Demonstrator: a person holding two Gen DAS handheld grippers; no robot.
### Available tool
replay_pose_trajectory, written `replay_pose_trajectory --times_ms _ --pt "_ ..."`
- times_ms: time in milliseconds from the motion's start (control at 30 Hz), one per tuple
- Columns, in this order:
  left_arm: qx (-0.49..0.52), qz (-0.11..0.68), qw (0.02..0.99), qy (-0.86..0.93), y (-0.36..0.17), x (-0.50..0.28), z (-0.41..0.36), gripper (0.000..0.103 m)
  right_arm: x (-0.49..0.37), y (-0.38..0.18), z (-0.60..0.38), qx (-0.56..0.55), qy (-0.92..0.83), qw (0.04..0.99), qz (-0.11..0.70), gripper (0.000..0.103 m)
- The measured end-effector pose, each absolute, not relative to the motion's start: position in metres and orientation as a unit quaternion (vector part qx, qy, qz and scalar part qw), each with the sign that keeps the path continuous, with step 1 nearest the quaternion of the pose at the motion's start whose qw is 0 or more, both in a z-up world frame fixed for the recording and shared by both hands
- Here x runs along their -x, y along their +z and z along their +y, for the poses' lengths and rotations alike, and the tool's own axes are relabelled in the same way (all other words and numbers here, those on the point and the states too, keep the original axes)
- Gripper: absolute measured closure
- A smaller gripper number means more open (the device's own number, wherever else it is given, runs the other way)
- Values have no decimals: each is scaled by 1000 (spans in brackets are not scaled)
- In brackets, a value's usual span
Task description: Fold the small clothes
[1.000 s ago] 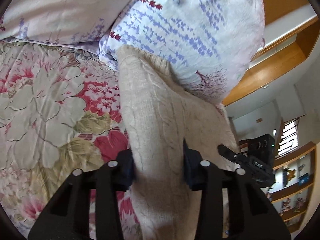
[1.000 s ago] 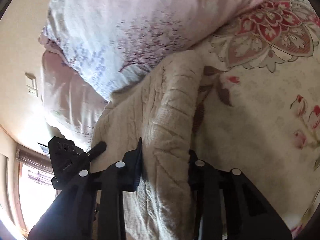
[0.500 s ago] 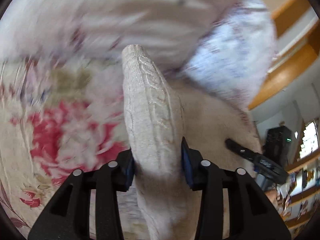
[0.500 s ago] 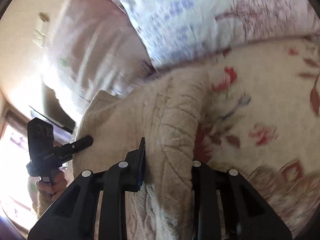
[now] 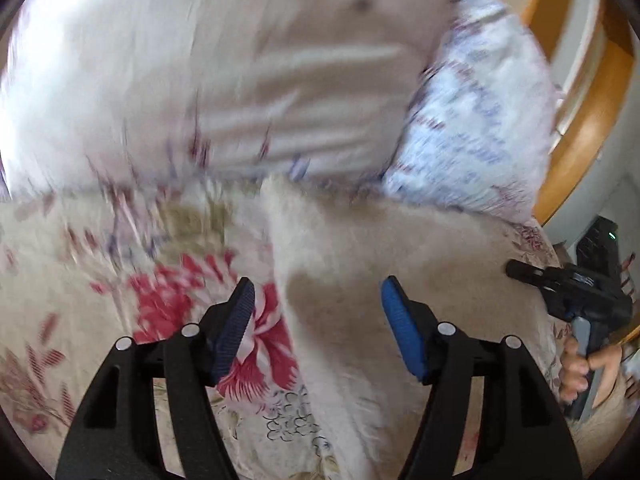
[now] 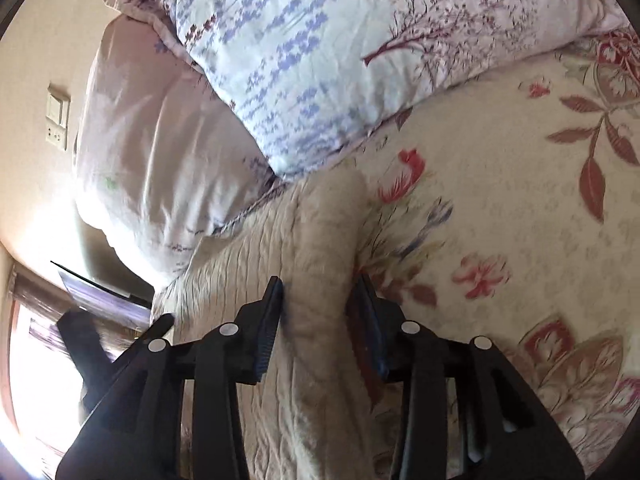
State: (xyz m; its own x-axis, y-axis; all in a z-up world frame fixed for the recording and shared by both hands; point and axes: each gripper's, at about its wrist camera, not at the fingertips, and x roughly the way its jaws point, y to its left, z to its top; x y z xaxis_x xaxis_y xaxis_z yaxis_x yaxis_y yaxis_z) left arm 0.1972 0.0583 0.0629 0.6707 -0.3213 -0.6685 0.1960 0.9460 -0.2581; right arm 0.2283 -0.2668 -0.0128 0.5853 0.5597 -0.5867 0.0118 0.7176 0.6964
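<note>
A cream cable-knit sweater lies on the floral bedspread, its far edge against the pillows. My left gripper is open, its blue pads spread wide over the sweater's left edge without gripping it. In the right wrist view the sweater shows a folded ridge running toward the pillows. My right gripper has its jaws close on both sides of that ridge and pinches it. The right gripper also shows in the left wrist view, held by a hand.
Two pillows lie at the head of the bed: a pale pink one and a white one with purple print. A wooden headboard is at the right. A wall switch is on the wall.
My left gripper has opened and let go of the sweater fold, which has dropped flat onto the bed. Both grippers have moved with the sweater toward the pillows. The right gripper still pinches its ridge.
</note>
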Motion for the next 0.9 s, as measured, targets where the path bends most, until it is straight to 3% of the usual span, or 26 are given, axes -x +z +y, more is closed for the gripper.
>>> replay_pose_trajectory --times_ms 33,100,267,367,433,500,667,900 --pt "77 372 913 -148 68 -194 55 37 -228 -12 -266 -331 171 827 421 81" --pt "56 358 916 -173 77 -182 36 36 -228 -7 -258 -291 166 845 416 90" --pt "-4 366 910 -195 74 -177 -4 36 -234 -17 -263 -267 113 855 430 92" --pt "-27 404 898 -171 52 -190 -16 36 -236 -22 -264 -264 99 854 438 91" --pt "-42 409 898 -157 41 -193 -18 34 -237 -16 -258 -226 86 861 448 73" --pt "-43 401 902 -153 44 -188 -19 34 -222 3 -252 -170 60 889 421 67" --pt "-41 377 916 -129 57 -163 -1 34 -168 35 -226 -87 137 927 339 67" --pt "-50 399 911 -88 41 -153 16 28 -159 11 -205 -32 139 910 388 66"
